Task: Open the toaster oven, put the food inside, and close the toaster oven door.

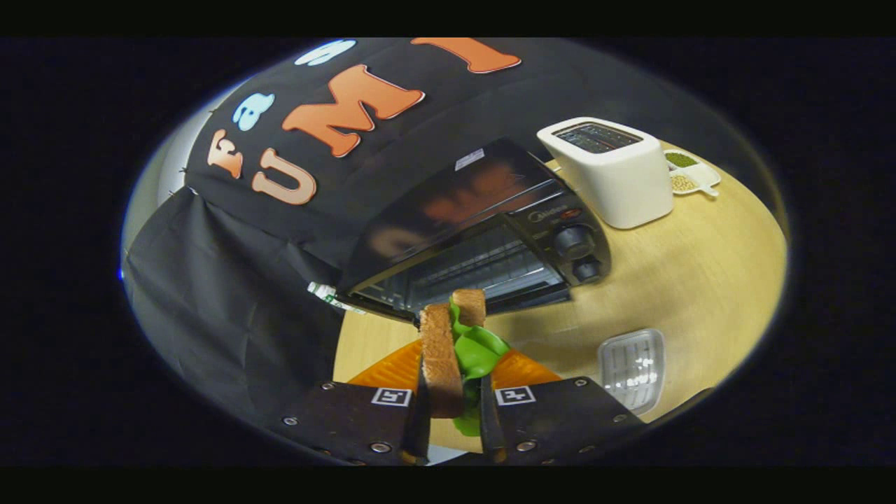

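Observation:
A sandwich (448, 353) of two brown bread slices with green lettuce between them stands on edge between my fingers. My gripper (453, 413) is shut on it, both fingers pressing its sides. Beyond the sandwich sits the black toaster oven (483, 231) on the wooden table (700, 280). Its door hangs open toward me, and the wire rack (483, 269) inside shows. Two round knobs (574, 241) sit on the oven's right panel. The sandwich's top reaches just short of the open door's edge. The whole scene appears tilted.
A white pop-up toaster (616, 168) stands right of the oven, with a small white dish of beans (689, 175) behind it. A clear ribbed tray (633, 367) lies on the table, right of my fingers. An orange mat (392, 367) lies under the sandwich.

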`<state>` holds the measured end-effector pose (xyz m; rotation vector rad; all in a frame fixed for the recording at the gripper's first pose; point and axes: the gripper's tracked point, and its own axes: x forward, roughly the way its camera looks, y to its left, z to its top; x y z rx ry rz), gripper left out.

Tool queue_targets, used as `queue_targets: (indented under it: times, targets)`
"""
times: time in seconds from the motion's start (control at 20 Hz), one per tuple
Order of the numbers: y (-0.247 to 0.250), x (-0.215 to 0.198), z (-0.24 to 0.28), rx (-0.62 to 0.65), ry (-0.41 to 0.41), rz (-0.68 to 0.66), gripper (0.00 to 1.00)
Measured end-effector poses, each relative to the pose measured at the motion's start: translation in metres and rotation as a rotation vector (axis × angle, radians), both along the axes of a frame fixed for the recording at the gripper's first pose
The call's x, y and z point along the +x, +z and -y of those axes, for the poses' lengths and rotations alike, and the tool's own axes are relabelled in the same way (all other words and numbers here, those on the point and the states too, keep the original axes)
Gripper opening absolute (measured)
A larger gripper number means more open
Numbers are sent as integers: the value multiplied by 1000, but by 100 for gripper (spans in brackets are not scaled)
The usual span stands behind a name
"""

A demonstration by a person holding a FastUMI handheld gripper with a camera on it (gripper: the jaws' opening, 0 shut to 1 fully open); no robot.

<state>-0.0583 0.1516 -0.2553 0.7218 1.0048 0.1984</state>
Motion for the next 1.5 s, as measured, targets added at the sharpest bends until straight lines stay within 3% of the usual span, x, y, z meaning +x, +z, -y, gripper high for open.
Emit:
queue_targets:
  times: [0.6,1.3,1.5]
  targets:
    - [-43,40,-52,91,-91,-22,29]
    - [-66,104,-73,138,-253,90,29]
    - [-84,114,-77,37,-267,134,29]
